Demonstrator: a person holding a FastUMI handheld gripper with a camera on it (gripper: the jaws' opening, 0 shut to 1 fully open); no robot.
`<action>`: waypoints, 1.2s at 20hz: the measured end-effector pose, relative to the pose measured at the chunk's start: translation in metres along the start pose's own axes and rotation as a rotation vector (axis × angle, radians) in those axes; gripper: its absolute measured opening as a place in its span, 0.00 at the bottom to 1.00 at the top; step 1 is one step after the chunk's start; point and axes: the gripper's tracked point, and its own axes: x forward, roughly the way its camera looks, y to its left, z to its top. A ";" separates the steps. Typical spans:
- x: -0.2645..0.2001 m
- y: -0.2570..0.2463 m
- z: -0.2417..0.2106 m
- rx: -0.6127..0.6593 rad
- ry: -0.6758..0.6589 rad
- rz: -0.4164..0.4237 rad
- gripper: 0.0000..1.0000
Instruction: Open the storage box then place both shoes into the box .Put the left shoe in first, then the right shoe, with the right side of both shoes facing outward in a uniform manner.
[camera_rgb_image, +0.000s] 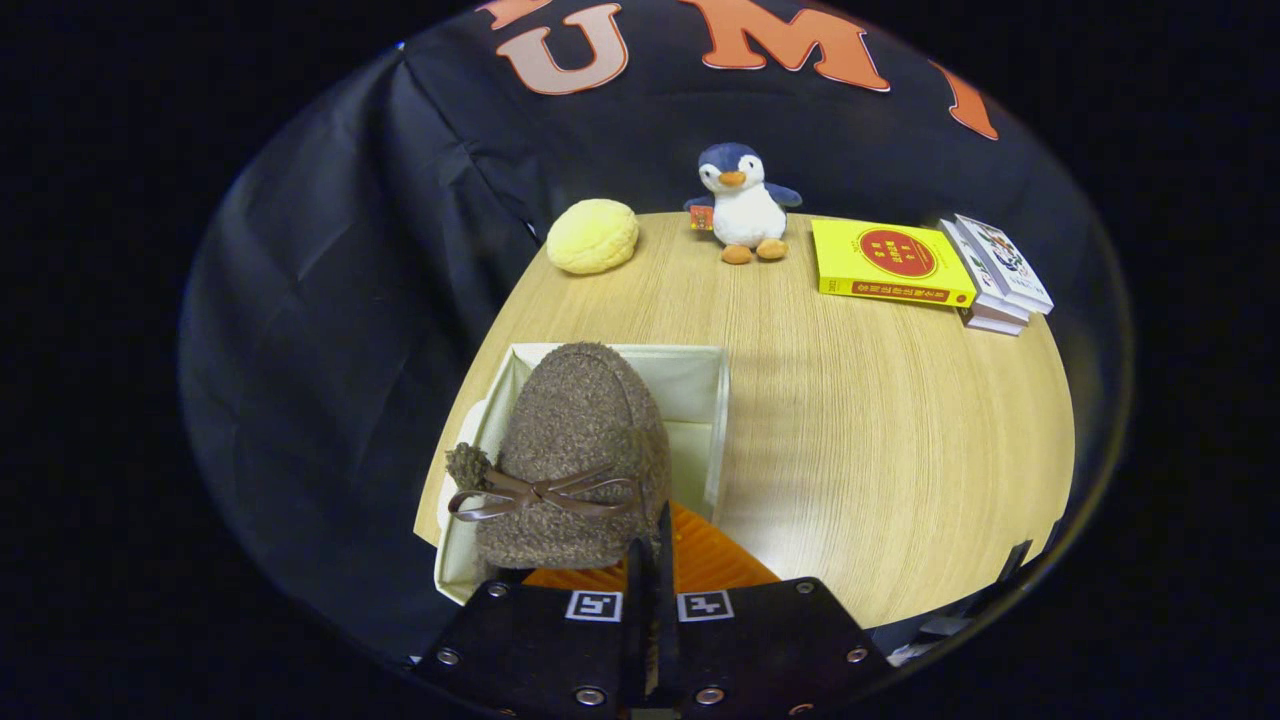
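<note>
**Shoe over the open box**

Your gripper (650, 560) had its fingers pressed together, pinching the brown fuzzy shoe (575, 455) at its rim. It hung over the open storage box (700, 390) on the table (880, 440).

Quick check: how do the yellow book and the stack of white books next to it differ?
The flat yellow book with a red circle lies singly on the wooden table; the white books are stacked. The yellow book sits nearer the plush penguin; the white books lie beyond it. Both lie far beyond the gripper.
</note>
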 end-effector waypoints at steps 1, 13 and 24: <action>0.005 -0.002 -0.003 -0.004 0.008 -0.013 0.06; 0.022 -0.003 -0.010 -0.001 0.017 -0.065 0.19; -0.087 -0.055 0.081 0.011 -0.353 0.019 0.49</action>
